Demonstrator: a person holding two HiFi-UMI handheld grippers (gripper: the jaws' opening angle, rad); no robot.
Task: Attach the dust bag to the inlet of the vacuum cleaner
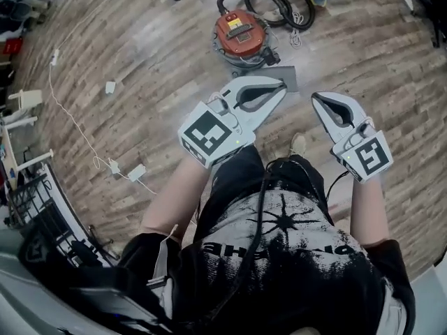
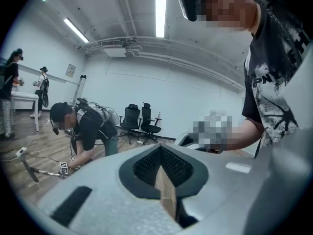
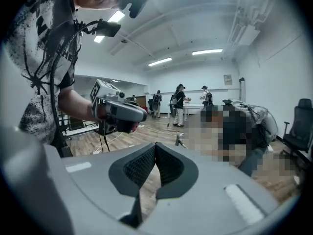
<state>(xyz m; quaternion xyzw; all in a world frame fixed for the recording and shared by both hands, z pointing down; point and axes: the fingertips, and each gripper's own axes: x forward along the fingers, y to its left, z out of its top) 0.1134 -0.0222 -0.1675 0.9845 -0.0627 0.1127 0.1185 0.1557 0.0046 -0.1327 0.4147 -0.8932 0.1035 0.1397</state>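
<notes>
**A:** Scanning from the biggest thing down: what's on the floor (image 1: pixel 140 61)?

**B:** Vac cleaner (image 1: pixel 241 37), top-centre in the head view, round tub w/ a red lid. Black hose (image 1: pixel 283 5) is coiled just behind it. The tub looks solid, but I'd guess it scoots on smooth wood if shoved, so no hard pushing when seating anything.

**A:** And the bag?

**B:** There's a grey flat sheet on the floor, touching or just beside the vac on its near side. I take that for the dust bag (image 1: pixel 288 75). One end is covered by the tip of the left tongs. Can't make out the inlet from here.

**A:** Tongs?

**B:** Left tongs (image 1: pixel 281 84) and right tongs (image 1: pixel 316 98) are both pressed together w/ nothing between them. Both are in the air, near each other but apart, aimed toward the vac. Left one hangs over the bag's edge, and whether it touches I can't tell.

**A:** How'll the bag handle?

**B:** My guess is light, limp and thin, prob paper or fleece, so it tears easily and flops if lifted by the body. It lies flat, so it's awkward to get a jaw under. Start at a corner. The only stiff part should be a card collar round the opening, not visible now. Pinch that by its edge, gently.
</notes>
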